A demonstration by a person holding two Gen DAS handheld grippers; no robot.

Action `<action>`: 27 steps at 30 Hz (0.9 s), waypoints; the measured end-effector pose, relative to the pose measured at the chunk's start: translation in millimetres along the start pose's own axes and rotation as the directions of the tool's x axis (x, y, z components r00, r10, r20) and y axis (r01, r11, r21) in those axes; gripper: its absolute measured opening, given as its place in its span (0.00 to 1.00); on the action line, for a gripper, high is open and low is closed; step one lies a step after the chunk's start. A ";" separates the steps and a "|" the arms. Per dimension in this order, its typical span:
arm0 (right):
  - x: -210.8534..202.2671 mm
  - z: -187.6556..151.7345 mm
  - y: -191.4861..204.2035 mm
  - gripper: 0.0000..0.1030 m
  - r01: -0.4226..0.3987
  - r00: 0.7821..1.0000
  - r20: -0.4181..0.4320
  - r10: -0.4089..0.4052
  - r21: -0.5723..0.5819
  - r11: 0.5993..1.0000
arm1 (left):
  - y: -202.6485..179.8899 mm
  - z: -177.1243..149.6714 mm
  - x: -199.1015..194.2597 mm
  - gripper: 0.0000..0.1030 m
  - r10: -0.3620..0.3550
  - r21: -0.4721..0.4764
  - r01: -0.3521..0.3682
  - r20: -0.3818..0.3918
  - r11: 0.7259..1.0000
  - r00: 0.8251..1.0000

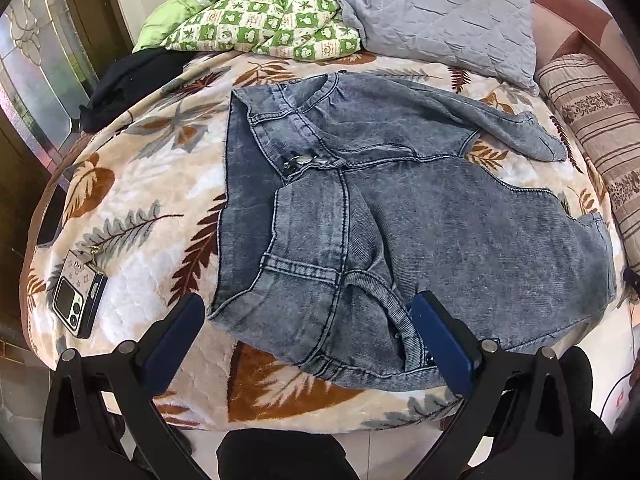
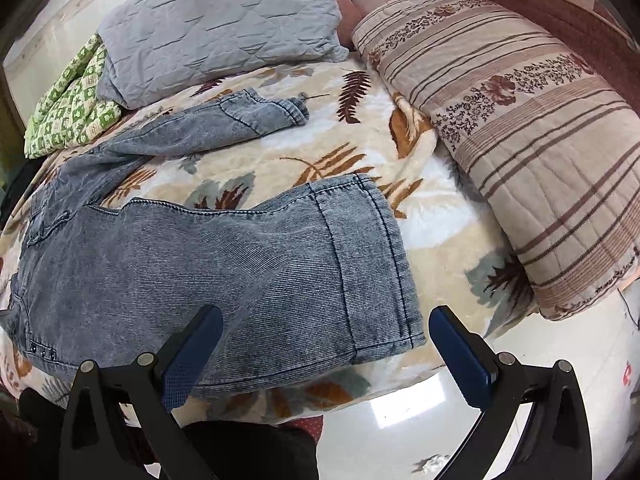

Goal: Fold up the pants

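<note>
Grey-blue jeans (image 1: 420, 216) lying spread on the leaf-print blanket (image 1: 132, 184), legs splaying apart; left gripper (image 1: 308, 312) hovering wide open over the waistband, gripping nothing; right gripper (image 2: 326, 324) gaping empty above one leg's hem; phone (image 1: 78, 304) resting nearby.

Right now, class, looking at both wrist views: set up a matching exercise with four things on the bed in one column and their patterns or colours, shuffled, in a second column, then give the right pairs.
Column one:
1. pants
2. phone
3. long bolster
4. quilt

Column two:
A. green and white checks
B. beige with brown stripes and flowers
C. washed blue-grey denim
D. pale patterned case with dark edges

Pairs: 1-C, 2-D, 3-B, 4-A.
</note>
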State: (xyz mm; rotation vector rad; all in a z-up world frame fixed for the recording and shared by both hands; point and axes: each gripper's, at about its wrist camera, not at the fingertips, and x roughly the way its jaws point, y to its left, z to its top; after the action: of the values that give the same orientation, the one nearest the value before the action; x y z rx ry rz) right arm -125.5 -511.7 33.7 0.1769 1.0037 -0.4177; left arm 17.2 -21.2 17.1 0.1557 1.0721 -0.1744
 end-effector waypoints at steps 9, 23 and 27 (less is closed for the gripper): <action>10.4 13.7 -11.6 1.00 0.030 1.000 -0.007 -0.030 -0.002 1.000 | -1.6 8.3 7.5 1.00 -0.003 -0.008 0.003 -0.012 1.000 1.000; 93.2 40.6 -57.4 0.98 0.013 0.988 -0.153 0.004 0.113 0.994 | 42.3 -17.8 49.5 1.00 -0.276 -0.319 0.205 -0.196 0.925 0.941; 94.3 38.2 -38.4 0.48 -0.059 0.991 -0.118 0.063 0.042 0.997 | 33.0 -20.6 62.1 0.96 -0.436 -0.424 0.328 -0.187 0.844 0.881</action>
State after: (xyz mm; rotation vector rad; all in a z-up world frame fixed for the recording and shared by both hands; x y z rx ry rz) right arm -67.8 -583.6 -24.0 0.2690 1.1054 -0.3742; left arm 35.6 11.3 -46.0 -0.4076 1.3918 -0.3101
